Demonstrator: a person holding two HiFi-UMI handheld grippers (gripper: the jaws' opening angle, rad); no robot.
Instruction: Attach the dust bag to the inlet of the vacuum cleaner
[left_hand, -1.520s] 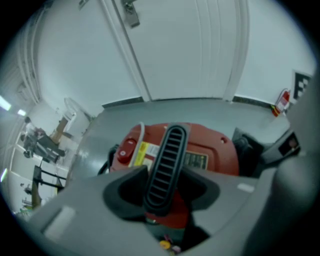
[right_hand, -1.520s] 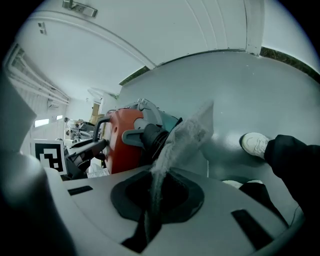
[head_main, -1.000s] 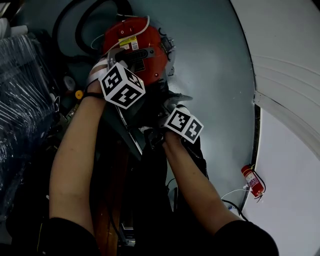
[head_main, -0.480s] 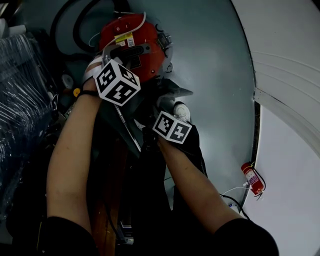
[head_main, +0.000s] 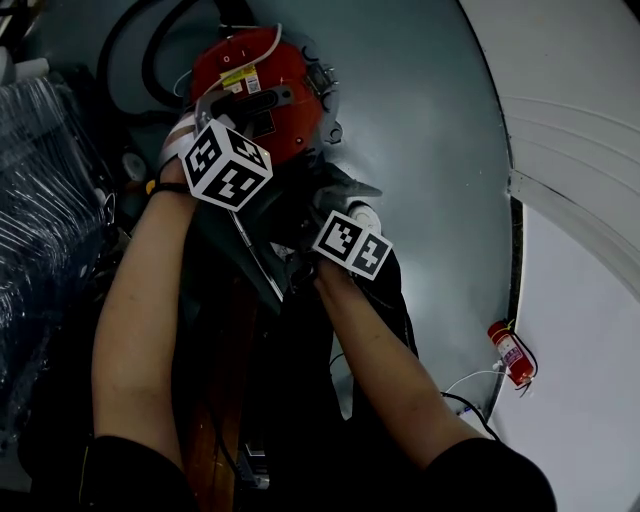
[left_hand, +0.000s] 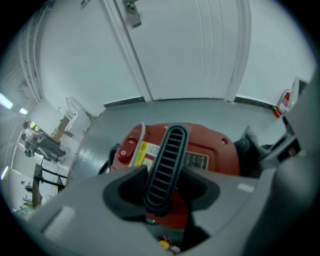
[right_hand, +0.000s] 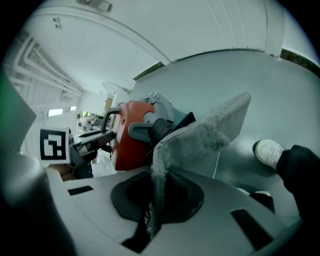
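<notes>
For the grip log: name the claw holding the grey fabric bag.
The right claw, shut on the grey fabric dust bag; the left claw grips the black ribbed handle of the red vacuum cleaner.

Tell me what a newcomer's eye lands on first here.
The red vacuum cleaner stands out on the grey floor at the top of the head view. The left gripper is clamped on its black ribbed handle, while the right gripper pinches the edge of the grey dust bag beside it. A red fire extinguisher sits lower right.
</notes>
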